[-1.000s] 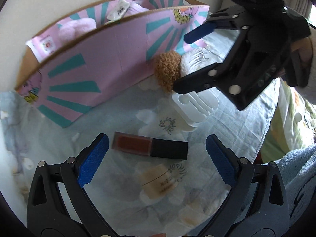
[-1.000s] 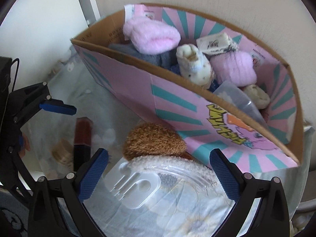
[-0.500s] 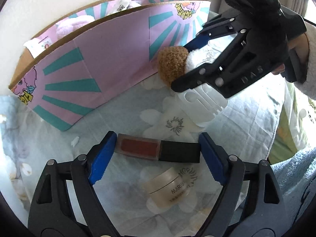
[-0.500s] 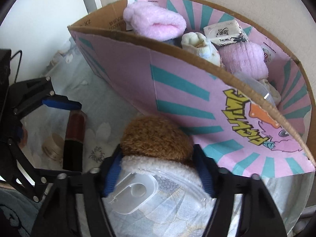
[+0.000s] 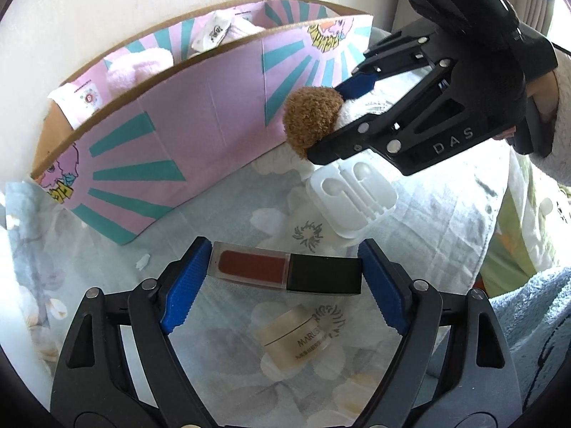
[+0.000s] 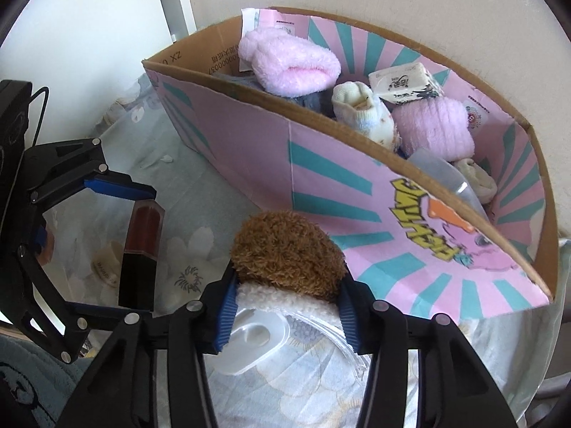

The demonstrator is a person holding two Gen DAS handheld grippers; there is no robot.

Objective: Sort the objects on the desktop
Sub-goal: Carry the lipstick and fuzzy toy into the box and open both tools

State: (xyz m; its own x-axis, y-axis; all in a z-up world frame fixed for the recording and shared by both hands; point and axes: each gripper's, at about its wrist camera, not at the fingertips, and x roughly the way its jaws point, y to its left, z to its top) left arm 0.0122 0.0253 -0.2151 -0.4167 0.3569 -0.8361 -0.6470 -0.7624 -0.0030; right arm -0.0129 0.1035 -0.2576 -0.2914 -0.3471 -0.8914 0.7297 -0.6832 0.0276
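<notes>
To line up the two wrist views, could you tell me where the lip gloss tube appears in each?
Left wrist: lip gloss tube lies crosswise at lower centre, between the left gripper pads.
Right wrist: at left, lip gloss tube standing lengthwise.
Shared landmark: the pink cardboard box.

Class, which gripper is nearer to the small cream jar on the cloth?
Left. The left gripper closes on the lip gloss tube just beyond the cream jar; the right gripper clamps the brown plush sock by the box.
</notes>
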